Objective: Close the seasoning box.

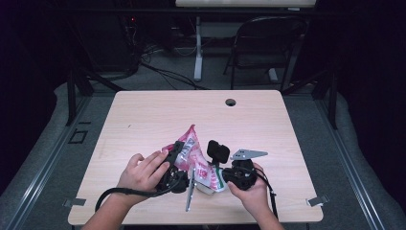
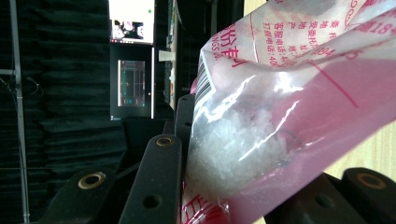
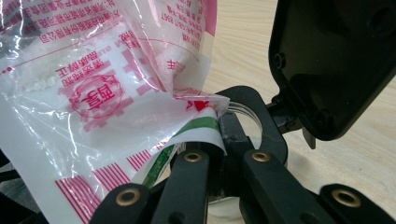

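Note:
A clear plastic bag [image 1: 194, 154] printed in pink and red, with white crystals inside, hangs between the two grippers just above the wooden table [image 1: 143, 120]. My left gripper [image 1: 179, 152] is shut on the bag's left side; in the left gripper view the bag [image 2: 280, 116] bulges between the black jaws of that gripper [image 2: 243, 186]. My right gripper [image 1: 219, 181] is shut on the bag's lower corner, where a green stripe folds over the bag [image 3: 93, 107] at the meeting jaws of the gripper [image 3: 223, 140]. A clear round rim [image 3: 250, 112] lies under those jaws.
A black square plate [image 3: 327, 60] stands close beside the right gripper's jaws. The table has a cable hole [image 1: 231, 102] near its far edge. A folding chair [image 1: 268, 43] and a desk leg [image 1: 198, 48] stand beyond the table on the dark floor.

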`<action>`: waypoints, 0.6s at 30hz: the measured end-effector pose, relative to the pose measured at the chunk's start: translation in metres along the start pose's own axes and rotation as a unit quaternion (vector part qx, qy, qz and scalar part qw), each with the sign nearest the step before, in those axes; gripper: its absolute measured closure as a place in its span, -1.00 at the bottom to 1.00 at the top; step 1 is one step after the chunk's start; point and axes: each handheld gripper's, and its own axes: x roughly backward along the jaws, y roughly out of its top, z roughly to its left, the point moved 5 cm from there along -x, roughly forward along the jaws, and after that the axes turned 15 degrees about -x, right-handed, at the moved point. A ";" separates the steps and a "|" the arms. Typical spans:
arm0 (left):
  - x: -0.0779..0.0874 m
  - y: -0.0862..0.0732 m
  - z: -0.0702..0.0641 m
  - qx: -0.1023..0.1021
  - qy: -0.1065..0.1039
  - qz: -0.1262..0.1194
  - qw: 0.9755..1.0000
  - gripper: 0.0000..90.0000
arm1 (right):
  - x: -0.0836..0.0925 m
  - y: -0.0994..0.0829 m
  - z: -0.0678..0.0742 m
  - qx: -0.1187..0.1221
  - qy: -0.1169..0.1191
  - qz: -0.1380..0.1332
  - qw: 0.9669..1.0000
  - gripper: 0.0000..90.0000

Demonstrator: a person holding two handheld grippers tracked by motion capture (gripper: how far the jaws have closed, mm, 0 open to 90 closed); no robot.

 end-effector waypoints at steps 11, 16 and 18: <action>0.000 0.002 -0.001 0.001 -0.006 0.000 1.000 0.69 | -0.001 0.000 -0.001 0.000 -0.002 -0.004 1.000 1.00; 0.001 0.003 0.000 -0.010 -0.005 -0.001 1.000 0.70 | -0.002 -0.001 -0.001 0.002 -0.008 0.005 1.000 1.00; 0.000 0.003 -0.001 -0.009 -0.005 -0.001 1.000 0.70 | -0.003 -0.002 -0.001 0.000 -0.007 0.001 1.000 1.00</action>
